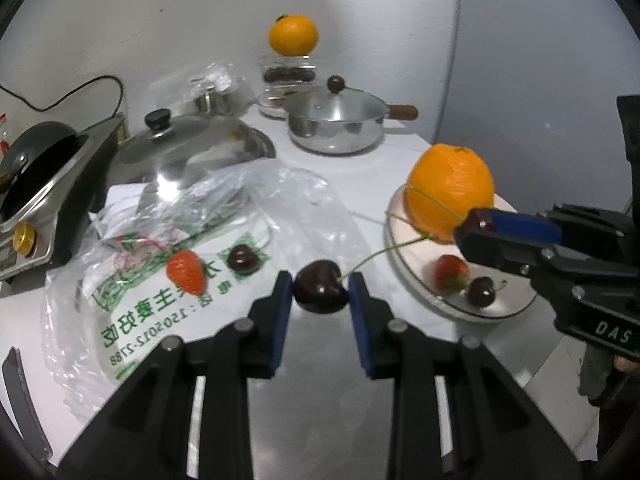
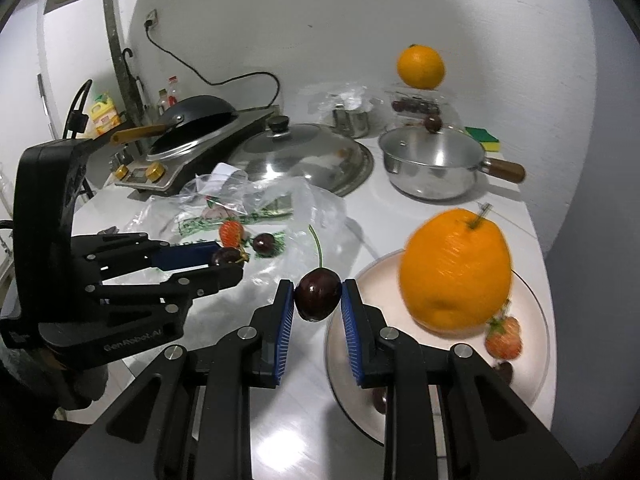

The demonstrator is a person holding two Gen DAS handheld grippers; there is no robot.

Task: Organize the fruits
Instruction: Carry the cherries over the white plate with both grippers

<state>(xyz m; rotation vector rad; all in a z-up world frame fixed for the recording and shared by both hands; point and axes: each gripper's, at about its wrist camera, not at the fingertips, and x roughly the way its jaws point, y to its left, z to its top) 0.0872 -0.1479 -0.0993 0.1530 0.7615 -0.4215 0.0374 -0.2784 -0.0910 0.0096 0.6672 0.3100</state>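
Left gripper had its jaws clamped on a dark cherry (long green stem trailing toward the plate), held above the white worktop just beside the printed plastic bag. Right gripper likewise had its jaws clamped on a second cherry, stem upright, beside the rim of the pink plate. The plate carried a large orange, a strawberry and a loose cherry; another strawberry and cherry lay on the bag.
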